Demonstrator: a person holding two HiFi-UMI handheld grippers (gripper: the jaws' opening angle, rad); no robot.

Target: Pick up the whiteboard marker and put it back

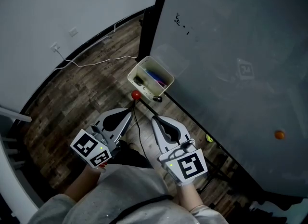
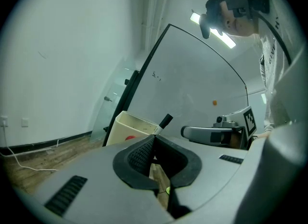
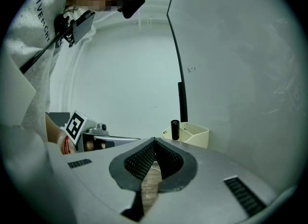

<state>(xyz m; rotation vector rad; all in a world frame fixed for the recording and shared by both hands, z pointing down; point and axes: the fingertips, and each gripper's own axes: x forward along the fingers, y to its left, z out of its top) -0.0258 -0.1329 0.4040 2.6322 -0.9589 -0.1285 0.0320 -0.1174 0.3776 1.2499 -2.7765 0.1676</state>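
Observation:
A cream marker box (image 1: 133, 76) hangs at the whiteboard's lower edge. It holds a blue marker (image 1: 155, 77) and other dark pens. A black-capped marker (image 1: 157, 98) sticks out at its near right corner, and a red cap (image 1: 136, 94) shows at its near left corner. My left gripper (image 1: 131, 110) is shut and empty, its tips just short of the red cap. My right gripper (image 1: 155, 119) is also shut and empty, a little below the black cap. The left gripper view shows the box (image 2: 126, 125) and the black cap (image 2: 165, 121) past its gripper (image 2: 153, 138). The right gripper view shows the cap (image 3: 175, 129) above its gripper (image 3: 155, 141).
The grey whiteboard (image 1: 231, 49) fills the right side, with an orange magnet (image 1: 279, 134) low on it and a black frame post (image 1: 151, 20) at its left edge. A white cable (image 1: 96, 63) runs over the wood floor from a wall socket (image 1: 55, 47).

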